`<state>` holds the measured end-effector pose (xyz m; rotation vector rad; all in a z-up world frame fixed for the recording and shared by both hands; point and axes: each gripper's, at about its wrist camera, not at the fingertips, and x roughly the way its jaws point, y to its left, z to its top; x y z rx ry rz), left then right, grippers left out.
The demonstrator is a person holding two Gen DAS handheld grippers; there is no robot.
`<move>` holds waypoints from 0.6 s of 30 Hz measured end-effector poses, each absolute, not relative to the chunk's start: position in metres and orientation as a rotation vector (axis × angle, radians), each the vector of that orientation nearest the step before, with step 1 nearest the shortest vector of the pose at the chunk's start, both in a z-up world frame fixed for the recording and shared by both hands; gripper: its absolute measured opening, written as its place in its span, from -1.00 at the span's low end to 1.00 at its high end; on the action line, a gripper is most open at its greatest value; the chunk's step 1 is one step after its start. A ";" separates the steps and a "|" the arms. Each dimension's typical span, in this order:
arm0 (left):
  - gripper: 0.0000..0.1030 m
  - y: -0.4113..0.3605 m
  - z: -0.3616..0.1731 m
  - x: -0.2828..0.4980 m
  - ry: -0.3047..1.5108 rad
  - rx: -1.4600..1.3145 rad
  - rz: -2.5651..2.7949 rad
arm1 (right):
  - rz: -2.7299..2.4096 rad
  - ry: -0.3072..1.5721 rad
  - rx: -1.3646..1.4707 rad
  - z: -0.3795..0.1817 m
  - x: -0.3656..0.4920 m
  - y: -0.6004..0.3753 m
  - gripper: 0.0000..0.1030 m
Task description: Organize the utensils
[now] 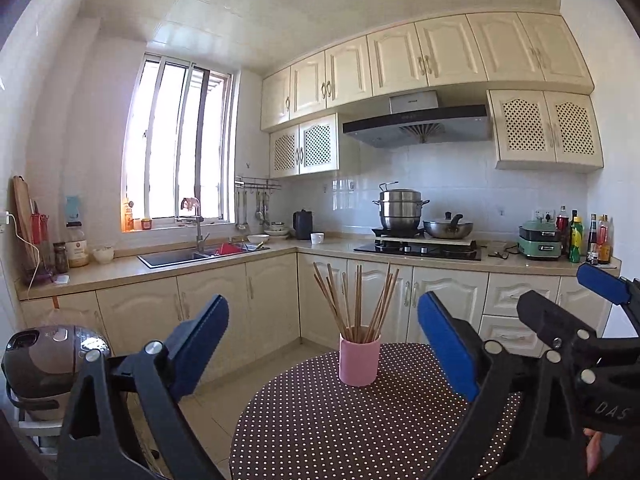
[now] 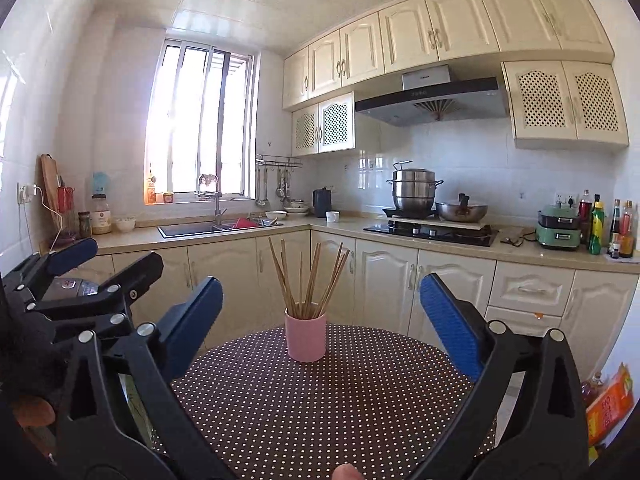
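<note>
Both grippers are mine, one per hand. Left gripper [image 1: 324, 344] is spread wide w/ nothing between its blue pads; right gripper [image 2: 320, 320] likewise gaping & empty. Each points level at the pink cup [image 1: 359, 360], which stands upright on the polka-dot table [image 1: 320, 432], apart from all four fingers. Chopsticks [image 1: 356, 300] stand in the cup, fanned out; I count approx a dozen, can't be exact where they overlap.

Diffs btw views: left wrist cam shows the rice cooker [image 1: 52, 360] whole on a low stand at bottom left, plus my right gripper at its right edge. Right wrist cam has my left gripper in front of that cooker so only a sliver shows, but it alone shows the orange packet [image 2: 608, 404] low at right & a fingertip at the bottom edge.

Counts, both views agree: 1 cup, 1 round table, 1 sink [image 2: 192, 230], 1 kettle [image 2: 322, 202], 1 steamer pot [image 2: 414, 194] & 1 wok [image 2: 460, 212] on the hob, 1 green cooker [image 2: 558, 228] on the counter at right. Bottles [image 2: 608, 224] beside it: approx 5, packed too tight to be sure.
</note>
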<state>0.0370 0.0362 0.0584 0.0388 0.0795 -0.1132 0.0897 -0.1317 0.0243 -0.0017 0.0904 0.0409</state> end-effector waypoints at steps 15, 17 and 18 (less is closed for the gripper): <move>0.82 0.036 0.059 0.052 0.061 0.055 -0.095 | 0.040 0.095 -0.012 0.025 0.103 -0.130 0.88; 0.82 0.036 0.058 0.054 0.058 0.054 -0.095 | 0.040 0.096 -0.014 0.026 0.105 -0.130 0.88; 0.82 0.036 0.058 0.055 0.059 0.054 -0.094 | 0.039 0.096 -0.015 0.026 0.106 -0.130 0.88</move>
